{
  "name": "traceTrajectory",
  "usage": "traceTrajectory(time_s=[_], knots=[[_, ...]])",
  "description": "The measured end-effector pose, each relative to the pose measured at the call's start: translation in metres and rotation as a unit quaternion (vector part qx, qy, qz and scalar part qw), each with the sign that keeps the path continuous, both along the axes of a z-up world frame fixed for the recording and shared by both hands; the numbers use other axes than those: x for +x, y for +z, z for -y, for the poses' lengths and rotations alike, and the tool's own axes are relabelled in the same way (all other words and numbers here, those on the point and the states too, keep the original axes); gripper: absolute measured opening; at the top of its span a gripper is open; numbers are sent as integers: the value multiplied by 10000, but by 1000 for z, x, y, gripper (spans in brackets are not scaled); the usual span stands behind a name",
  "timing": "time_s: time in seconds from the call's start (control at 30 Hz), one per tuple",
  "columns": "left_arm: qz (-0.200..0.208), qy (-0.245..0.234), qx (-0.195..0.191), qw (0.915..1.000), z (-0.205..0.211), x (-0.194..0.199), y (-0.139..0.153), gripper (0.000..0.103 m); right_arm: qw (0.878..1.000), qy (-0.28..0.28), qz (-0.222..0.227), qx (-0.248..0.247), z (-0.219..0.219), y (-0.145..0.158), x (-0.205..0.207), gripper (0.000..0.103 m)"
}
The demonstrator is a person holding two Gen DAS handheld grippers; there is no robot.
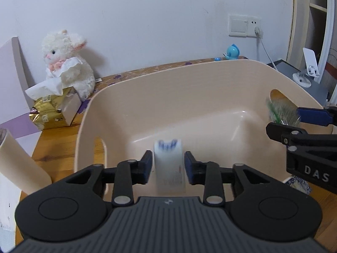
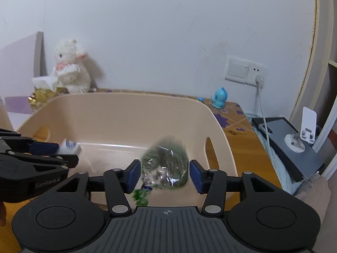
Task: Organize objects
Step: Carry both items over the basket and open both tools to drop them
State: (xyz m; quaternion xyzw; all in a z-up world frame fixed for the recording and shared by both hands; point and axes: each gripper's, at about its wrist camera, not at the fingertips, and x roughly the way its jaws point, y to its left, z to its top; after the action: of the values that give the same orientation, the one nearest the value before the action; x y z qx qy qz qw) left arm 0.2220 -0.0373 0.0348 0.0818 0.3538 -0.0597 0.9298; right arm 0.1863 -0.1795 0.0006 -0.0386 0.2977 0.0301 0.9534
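The beige bin [image 1: 189, 97] sits on the wooden desk [image 1: 54, 145], and both things are going into it right now. This looks like the drop step: each hand-held gripper hangs over the bin with its load slipping free.

The left hand-held gripper [image 1: 168, 166] is open wide. A small white pack with blue print [image 1: 169, 164] sits between its blue pads, and is blurry. There is a gap on both sides, so the pads do not seem to squeeze it. It looks like it is falling into the bin.

The right hand-held gripper [image 2: 164, 175] is open wide too. A clear bag of green stuff [image 2: 165, 166] is between its pads, also blurry, with space on each side. It seems to be dropping by the right side of the bin.

Next, I think both hand-held grippers should lift up and back, away from the bin walls, then go find more things to put away. A fluffy white toy lamb [image 1: 67, 61] and a gold tissue pack [image 1: 50, 113] wait on the desk, well apart from the bin.
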Motion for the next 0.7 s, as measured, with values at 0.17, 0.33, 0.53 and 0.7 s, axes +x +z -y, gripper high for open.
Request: traceTrajectory(time_s=[0.17,0.33,0.53,0.7], knots=[[422,3,-25,9991,-9,-32,25,85,9995,-23,299,26,1,16,-26,85],[453,74,37,9989,-13,-57,34,92,9991,-31,418,-26,2,25,-53,94],[397,174,-77,9990,-26,-86,37,94,9992,-17,372,-143,6,22,-84,101],[401,121,-47,9991,-32,-114,33,94,9996,-47,172,-238,13,10,-100,103]])
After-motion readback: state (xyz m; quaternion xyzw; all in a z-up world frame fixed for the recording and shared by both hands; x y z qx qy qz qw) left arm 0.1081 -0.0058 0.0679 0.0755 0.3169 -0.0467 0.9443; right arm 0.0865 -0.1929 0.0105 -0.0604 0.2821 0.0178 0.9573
